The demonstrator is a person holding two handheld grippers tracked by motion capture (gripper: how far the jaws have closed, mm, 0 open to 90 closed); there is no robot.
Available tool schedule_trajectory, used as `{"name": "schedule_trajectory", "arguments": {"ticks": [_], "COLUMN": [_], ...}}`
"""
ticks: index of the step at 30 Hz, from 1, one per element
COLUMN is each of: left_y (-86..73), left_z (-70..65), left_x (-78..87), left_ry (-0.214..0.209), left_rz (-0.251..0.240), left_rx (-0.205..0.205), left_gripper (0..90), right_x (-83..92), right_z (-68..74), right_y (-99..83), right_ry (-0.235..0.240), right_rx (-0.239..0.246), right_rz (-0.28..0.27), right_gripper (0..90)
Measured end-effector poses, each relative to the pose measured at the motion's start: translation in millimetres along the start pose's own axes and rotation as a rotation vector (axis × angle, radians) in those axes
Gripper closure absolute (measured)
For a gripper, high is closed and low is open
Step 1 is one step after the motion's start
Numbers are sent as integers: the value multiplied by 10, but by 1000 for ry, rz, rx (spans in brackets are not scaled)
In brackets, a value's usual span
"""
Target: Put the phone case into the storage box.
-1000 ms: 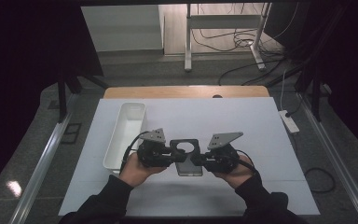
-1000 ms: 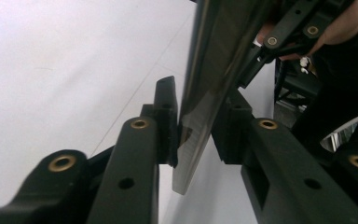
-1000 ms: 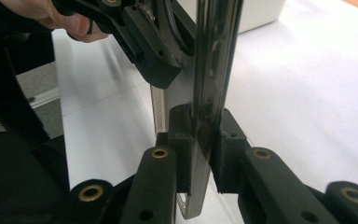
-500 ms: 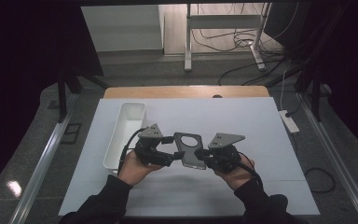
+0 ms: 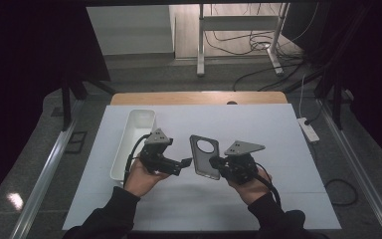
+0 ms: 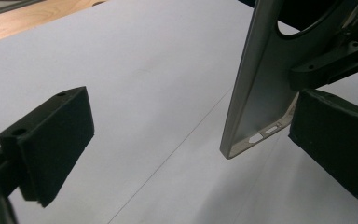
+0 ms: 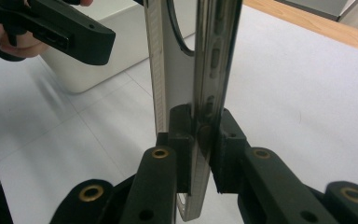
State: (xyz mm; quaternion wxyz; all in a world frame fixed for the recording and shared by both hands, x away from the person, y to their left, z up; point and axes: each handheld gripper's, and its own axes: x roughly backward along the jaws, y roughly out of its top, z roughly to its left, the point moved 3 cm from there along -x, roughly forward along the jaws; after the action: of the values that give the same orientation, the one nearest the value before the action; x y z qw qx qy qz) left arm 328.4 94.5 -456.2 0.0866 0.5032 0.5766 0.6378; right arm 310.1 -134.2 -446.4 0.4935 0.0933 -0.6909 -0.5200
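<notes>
I see my right gripper [image 5: 219, 167] clamped on the lower edge of the grey metallic phone case with a round camera cut-out [image 5: 203, 156], held at frame centre above the white table [image 5: 278, 149]. My left gripper [image 5: 185, 163] stands released, jaws apart, the case just beside its right jaw, not between them.

Black sleeves [image 5: 117, 211] are covering both forearms; each black gripper [image 5: 185, 164] is wearing a grey three-cornered plate [image 5: 243, 147] and trailing a black cable [image 5: 131, 154].
</notes>
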Motion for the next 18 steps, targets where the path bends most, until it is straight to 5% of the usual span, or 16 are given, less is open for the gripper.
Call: {"name": "schedule_trajectory", "arguments": {"ticks": [9, 13, 18], "left_y": [-6, -17, -19], "left_z": [-18, -46, -92], "left_x": [-14, -17, -16], "left_ry": [24, 28, 10], "left_rz": [16, 26, 31], "left_rx": [-17, -26, -34], "left_gripper": [13, 121, 421], "right_x": [-26, -46, -77], "right_z": [31, 41, 70], "right_y": [-6, -14, -22], "right_ry": [-13, -16, -13], "right_rx": [-20, -25, -26], "right_rz": [1, 4, 6], "right_gripper": [802, 802, 802]}}
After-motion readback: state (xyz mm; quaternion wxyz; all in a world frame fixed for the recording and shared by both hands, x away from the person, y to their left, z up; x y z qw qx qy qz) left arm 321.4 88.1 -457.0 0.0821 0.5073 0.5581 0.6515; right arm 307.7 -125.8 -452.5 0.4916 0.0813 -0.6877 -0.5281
